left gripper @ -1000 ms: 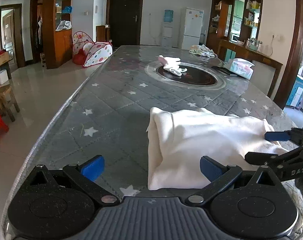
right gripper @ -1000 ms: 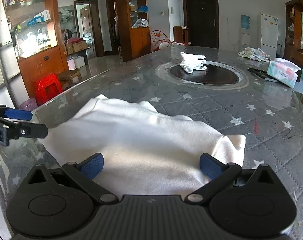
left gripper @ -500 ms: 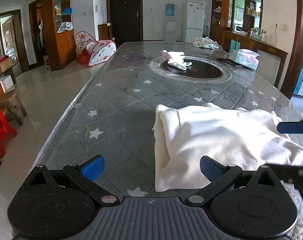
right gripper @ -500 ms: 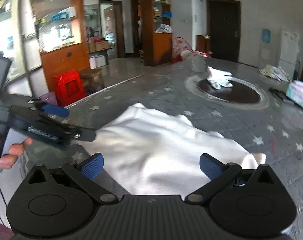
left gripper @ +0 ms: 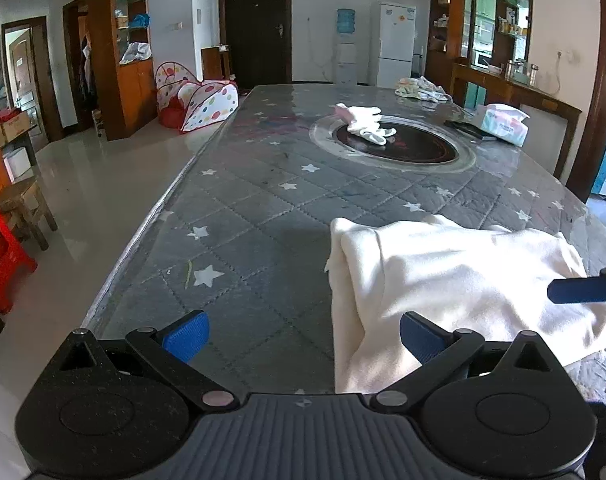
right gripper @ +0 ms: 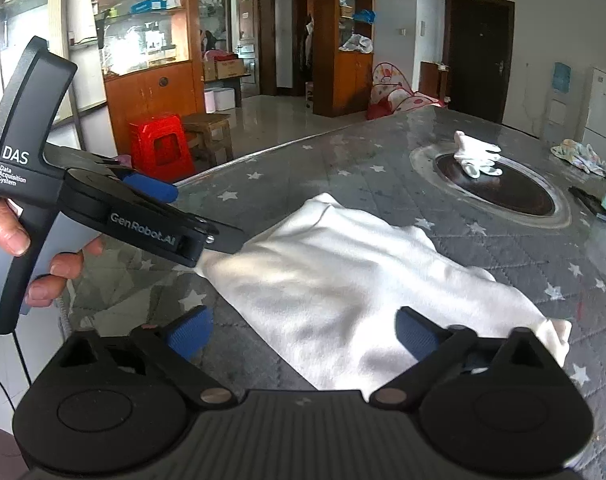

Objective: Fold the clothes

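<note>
A folded cream garment (left gripper: 443, 272) lies on the near end of the grey star-quilted table (left gripper: 263, 208). My left gripper (left gripper: 303, 338) stands open just left of the garment's folded edge, with nothing between its fingers. In the right wrist view the garment (right gripper: 363, 276) spreads ahead of my right gripper (right gripper: 303, 332), which is open above its near edge. A hand (right gripper: 43, 272) holds the left gripper (right gripper: 195, 212) at the garment's left corner, jaws apart. One blue fingertip of the right gripper (left gripper: 579, 290) shows over the garment's right side.
White gloves (left gripper: 363, 124) lie on the dark round inset (left gripper: 415, 148) at mid-table. A tissue pack (left gripper: 503, 124) and a bundle of cloth (left gripper: 421, 90) sit farther back. The table's left edge drops to the floor, where a red stool (right gripper: 161, 146) stands.
Both grippers have drawn back from the garment and stayed open. The right wrist view has swung left, so the left gripper and the hand now loom large. The garment lies as before.
</note>
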### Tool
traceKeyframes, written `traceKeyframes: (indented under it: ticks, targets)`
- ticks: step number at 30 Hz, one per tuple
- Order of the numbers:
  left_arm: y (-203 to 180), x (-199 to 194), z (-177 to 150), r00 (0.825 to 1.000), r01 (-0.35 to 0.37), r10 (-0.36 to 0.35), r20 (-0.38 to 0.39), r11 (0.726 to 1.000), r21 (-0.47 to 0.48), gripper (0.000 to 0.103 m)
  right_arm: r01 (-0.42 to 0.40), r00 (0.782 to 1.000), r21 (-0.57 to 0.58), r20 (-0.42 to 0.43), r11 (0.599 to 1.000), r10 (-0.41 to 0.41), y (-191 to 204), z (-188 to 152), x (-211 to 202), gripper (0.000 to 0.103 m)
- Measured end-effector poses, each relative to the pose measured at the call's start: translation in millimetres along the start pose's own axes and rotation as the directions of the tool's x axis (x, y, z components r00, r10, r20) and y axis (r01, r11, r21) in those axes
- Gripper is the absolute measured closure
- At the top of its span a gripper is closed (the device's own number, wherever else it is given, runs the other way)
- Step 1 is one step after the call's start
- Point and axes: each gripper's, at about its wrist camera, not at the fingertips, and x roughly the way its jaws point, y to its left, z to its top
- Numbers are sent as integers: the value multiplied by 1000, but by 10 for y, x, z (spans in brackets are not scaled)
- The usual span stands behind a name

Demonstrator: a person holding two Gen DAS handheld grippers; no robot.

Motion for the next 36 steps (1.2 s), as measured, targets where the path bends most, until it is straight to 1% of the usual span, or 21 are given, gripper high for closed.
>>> traceKeyframes:
  ticks: [6,10,15,17,19,20,21,22,24,27,28,30,33,35,36]
  targets:
    - [4,-6,-4,1000,3,-3,0,1000,2,0,14,1000,4,-5,1000,-14,-37,-18,-47,7]
    - [-37,-28,4,1000,8,-9,8,1000,13,0,29,1000,10,3,1000,-29,-55,-28,-59,10]
    - [-56,-28,30,1000,5,-5,0,1000,9,0,45,999,-17,17,999,-45,-11,-21,-83,13]
    - [-50,-26,43,1000,7,-7,-3,1000,3,0,46,999,-47,21,998,-45,40,-15,-88,16]
    - [-54,-29,59,1000,6,-6,3,1000,10,0,26,1000,-81,20,996,-24,103,-3,-79,23]
    - [-60,-27,65,1000,3,-3,7,1000,16,0,21,1000,-95,19,995,-19,136,4,-66,23]
    - [-61,-20,70,1000,0,0,8,1000,20,0,19,1000,-112,18,994,-17,169,13,-47,28]
    - [-60,-9,74,1000,-4,4,8,1000,23,1,16,1000,-128,17,992,-14,202,23,-29,36]
    - [-39,22,81,1000,-8,8,2,1000,25,2,12,1000,-156,13,988,-10,261,47,11,36]
    - [23,71,90,1000,-2,2,-11,1000,14,6,11,1000,-211,16,977,-8,378,85,89,38]
    - [47,89,91,1000,1,0,-18,1000,8,8,10,1000,-232,15,973,-6,416,91,117,41]
    - [92,126,90,999,5,-5,-32,1000,-3,10,7,1000,-268,9,963,-5,488,106,182,45]
    - [167,151,90,999,16,-18,-45,999,-30,11,11,1000,-299,-7,954,-13,557,126,301,46]
    - [229,152,102,998,37,-40,-50,997,-63,11,6,1000,-310,-17,951,-12,581,137,369,49]
    - [266,149,112,997,53,-58,-52,995,-87,9,3,1000,-314,-21,950,-10,589,142,396,54]
